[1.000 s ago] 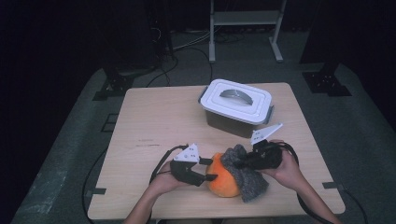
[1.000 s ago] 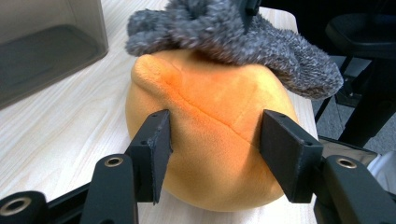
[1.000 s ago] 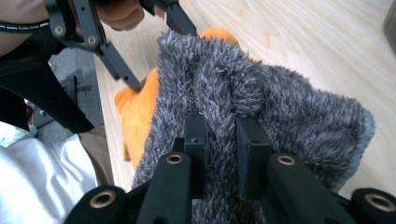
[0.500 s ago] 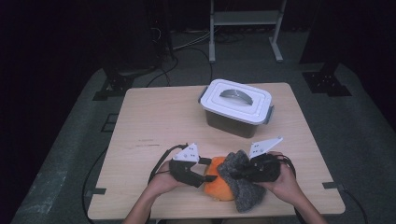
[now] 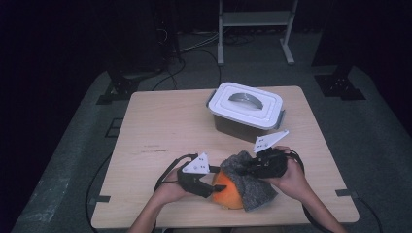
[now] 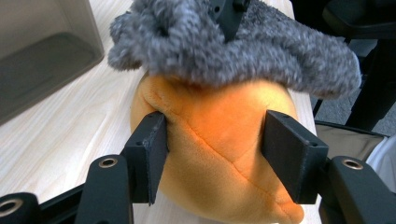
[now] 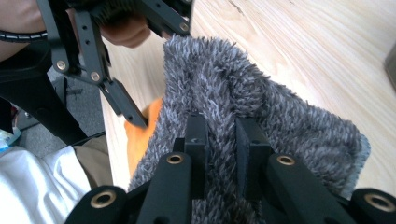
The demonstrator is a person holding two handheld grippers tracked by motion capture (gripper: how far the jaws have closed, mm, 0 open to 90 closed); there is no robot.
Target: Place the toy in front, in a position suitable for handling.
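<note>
While the right gripper (image 7: 219, 140) is pinching a fold of the grey fuzzy cloth (image 7: 261, 107) between its 2 jaws, the left gripper (image 6: 215, 154) is clamping the orange plush ball (image 6: 219, 154), both pads denting its sides; its jaws have just been opening slightly with the ball between them. The cloth is draping over the ball's top and far side. Ball is sitting on the wooden table (image 5: 165, 126) near the front edge, between both hands. A white-lidded bin (image 5: 245, 109) is standing farther back, apart from them.
</note>
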